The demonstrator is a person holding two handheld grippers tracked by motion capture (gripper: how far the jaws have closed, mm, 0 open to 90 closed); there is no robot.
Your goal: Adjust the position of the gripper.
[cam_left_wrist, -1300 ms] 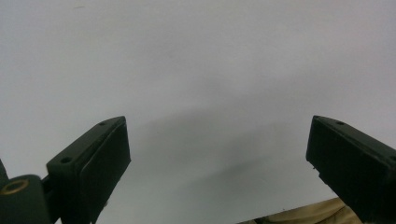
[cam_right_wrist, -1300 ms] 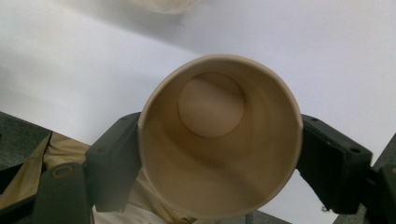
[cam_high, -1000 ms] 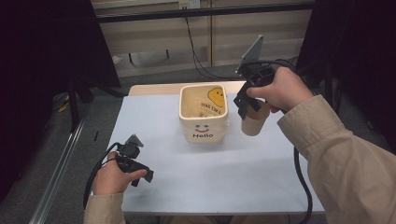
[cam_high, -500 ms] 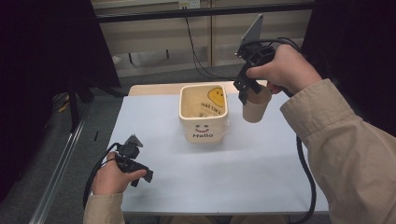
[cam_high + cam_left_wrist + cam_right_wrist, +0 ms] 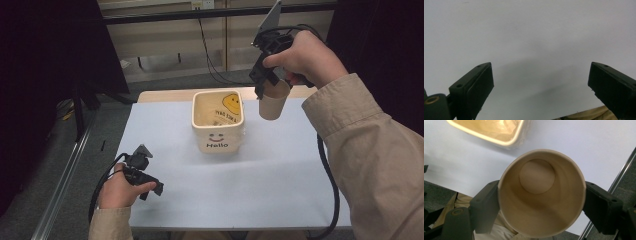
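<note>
My right gripper (image 5: 270, 95) is shut on a tan paper cup (image 5: 273, 103), held upright in the air just right of a cream square container (image 5: 218, 121) with a smiley face and the word "Hello". In the right gripper view both jaws press the empty cup (image 5: 541, 195) near its rim, and the container's corner (image 5: 499, 132) lies below at the top left. My left gripper (image 5: 150, 184) rests low at the table's front left. Its jaws stand wide apart in the left gripper view (image 5: 540, 85), with only bare white tabletop between them.
The white table (image 5: 250, 185) has open surface in front of and around the container. A black cable (image 5: 327, 190) hangs from the right gripper along the table's right side. A dark floor and a metal rail (image 5: 65, 180) lie to the left.
My right gripper has lifted the paper cup from table level up and slightly back, beside the container's right rim. The left hand has stayed put.
</note>
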